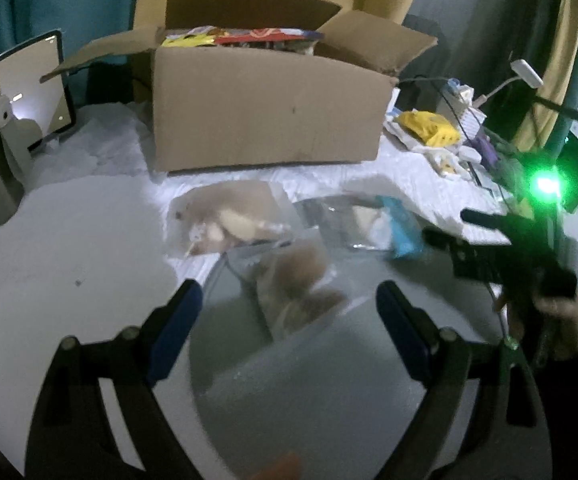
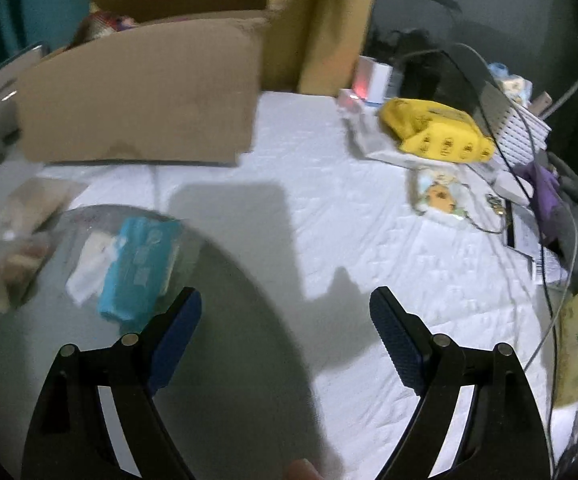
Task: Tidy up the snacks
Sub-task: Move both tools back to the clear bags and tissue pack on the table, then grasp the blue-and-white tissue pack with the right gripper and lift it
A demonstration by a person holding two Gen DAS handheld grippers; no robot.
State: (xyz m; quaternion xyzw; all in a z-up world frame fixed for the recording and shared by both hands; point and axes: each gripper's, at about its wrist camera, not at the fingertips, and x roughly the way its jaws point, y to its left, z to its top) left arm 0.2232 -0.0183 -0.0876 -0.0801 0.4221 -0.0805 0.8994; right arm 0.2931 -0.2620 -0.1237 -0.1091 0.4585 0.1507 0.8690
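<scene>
One open cardboard box point(image 1: 267, 108) stands on the white-covered desk point(image 1: 69, 232), with several bright snack packets inside it, too crowded to count. In front of the box lie three clear snack bags: one with pale contents point(image 1: 229, 222) nearest the box, one with a blue-and-white pack point(image 1: 381, 226) to its right, and one with brown pieces point(image 1: 297, 284) closest to the camera. To the right of the box lies one yellow packet point(image 2: 437, 130). To the left of the box stands one tablet point(image 1: 35, 88). Two grippers show, the left gripper point(image 1: 289, 312) and the right gripper point(image 2: 285, 320).
</scene>
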